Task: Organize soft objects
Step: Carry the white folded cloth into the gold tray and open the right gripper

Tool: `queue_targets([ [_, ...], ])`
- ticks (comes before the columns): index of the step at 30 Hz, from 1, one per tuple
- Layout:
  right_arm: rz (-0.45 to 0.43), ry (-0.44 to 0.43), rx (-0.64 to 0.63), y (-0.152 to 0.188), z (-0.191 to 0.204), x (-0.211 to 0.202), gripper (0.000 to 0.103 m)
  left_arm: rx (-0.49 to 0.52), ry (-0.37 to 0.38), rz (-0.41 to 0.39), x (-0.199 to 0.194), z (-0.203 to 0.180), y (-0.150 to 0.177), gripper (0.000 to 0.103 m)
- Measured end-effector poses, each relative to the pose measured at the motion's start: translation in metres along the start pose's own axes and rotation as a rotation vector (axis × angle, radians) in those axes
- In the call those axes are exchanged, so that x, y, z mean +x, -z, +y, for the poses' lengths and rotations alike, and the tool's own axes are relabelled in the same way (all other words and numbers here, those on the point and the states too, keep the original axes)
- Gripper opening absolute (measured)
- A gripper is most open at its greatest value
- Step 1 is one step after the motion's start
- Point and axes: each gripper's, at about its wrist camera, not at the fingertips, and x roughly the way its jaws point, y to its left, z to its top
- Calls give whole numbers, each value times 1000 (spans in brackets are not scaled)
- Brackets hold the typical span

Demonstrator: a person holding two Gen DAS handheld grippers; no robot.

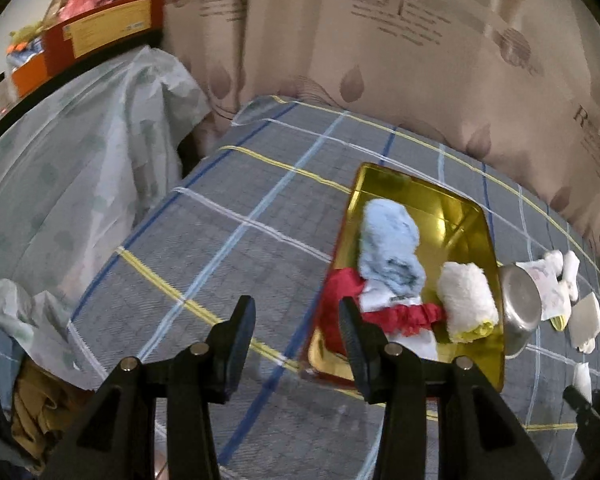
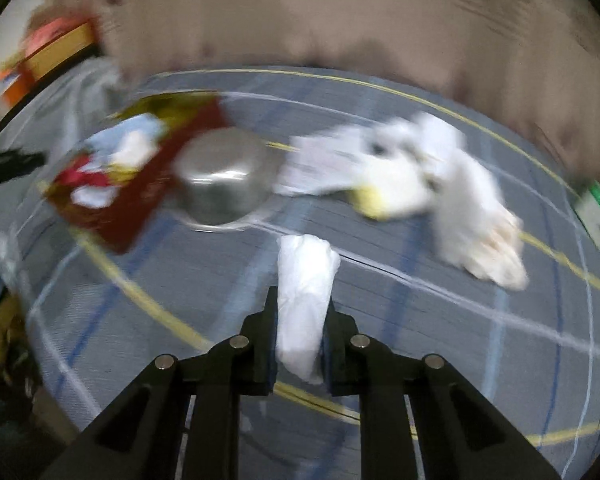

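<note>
A gold tray (image 1: pixel 452 204) with a red outer rim lies on the checked bed cover. In it are a light blue cloth (image 1: pixel 392 244), a red cloth (image 1: pixel 404 316) and a rolled white towel (image 1: pixel 468 300). My left gripper (image 1: pixel 296 320) hovers open and empty just left of the tray's near corner. In the blurred right wrist view my right gripper (image 2: pixel 302 300) is shut on a small white cloth (image 2: pixel 306 280), lifted above the cover. The tray (image 2: pixel 140 184) lies to its far left, and a white soft toy (image 2: pixel 400 176) to its far right.
An upturned steel bowl (image 1: pixel 518 312) (image 2: pixel 224 184) sits against the tray's right side. White cloths and papers (image 1: pixel 556 284) lie beyond it. A plastic-draped piece of furniture (image 1: pixel 80 160) with boxes (image 1: pixel 104 32) on top stands left of the bed. A patterned curtain (image 1: pixel 420 60) hangs behind.
</note>
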Motion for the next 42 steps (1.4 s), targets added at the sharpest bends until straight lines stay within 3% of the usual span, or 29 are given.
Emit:
queue_targets([
  [8, -7, -159, -220, -23, 95, -9, 15, -69, -65, 12, 4, 32, 4, 44],
  [14, -18, -195, -302, -48, 145, -6, 15, -80, -112, 24, 11, 44, 7, 44],
  [20, -23, -231, -310, -71, 169, 10, 16, -96, -135, 33, 16, 50, 7, 44],
  [27, 5, -219, -336, -121, 187, 65, 16, -97, -152, 29, 18, 52, 7, 44],
  [36, 41, -214, -325, -139, 206, 107, 19, -110, -151, 40, 22, 55, 7, 44],
  [42, 36, -213, -337, -135, 208, 106, 58, -100, -151, 50, 26, 52, 11, 44],
])
